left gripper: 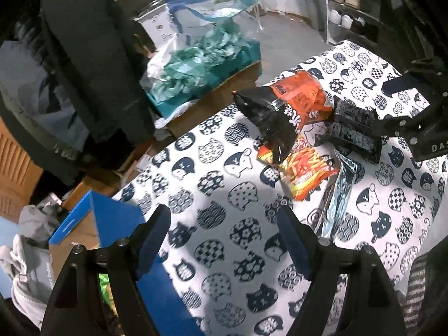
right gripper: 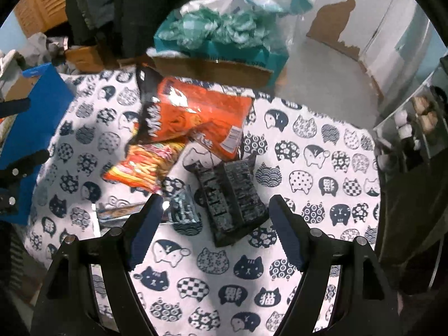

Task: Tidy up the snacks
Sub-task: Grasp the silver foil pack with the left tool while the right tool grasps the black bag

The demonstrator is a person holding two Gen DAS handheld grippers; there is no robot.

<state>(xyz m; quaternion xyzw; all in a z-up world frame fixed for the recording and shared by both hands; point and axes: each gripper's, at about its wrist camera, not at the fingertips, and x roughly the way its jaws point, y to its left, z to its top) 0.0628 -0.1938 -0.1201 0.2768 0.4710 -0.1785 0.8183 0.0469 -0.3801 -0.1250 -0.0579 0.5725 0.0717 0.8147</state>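
Still waiting to be sorted, snack bags (right gripper: 179, 128) lying in a heap just ahead of both wide-open, empty jaws, left gripper (left gripper: 224, 235) and right gripper (right gripper: 215, 224) holding nothing

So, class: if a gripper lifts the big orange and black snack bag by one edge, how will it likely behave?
The orange and black bag looks puffy and crinkled, so probably light and floppy. Its glossy film may slip. It overlaps the fries packet, which might shift.
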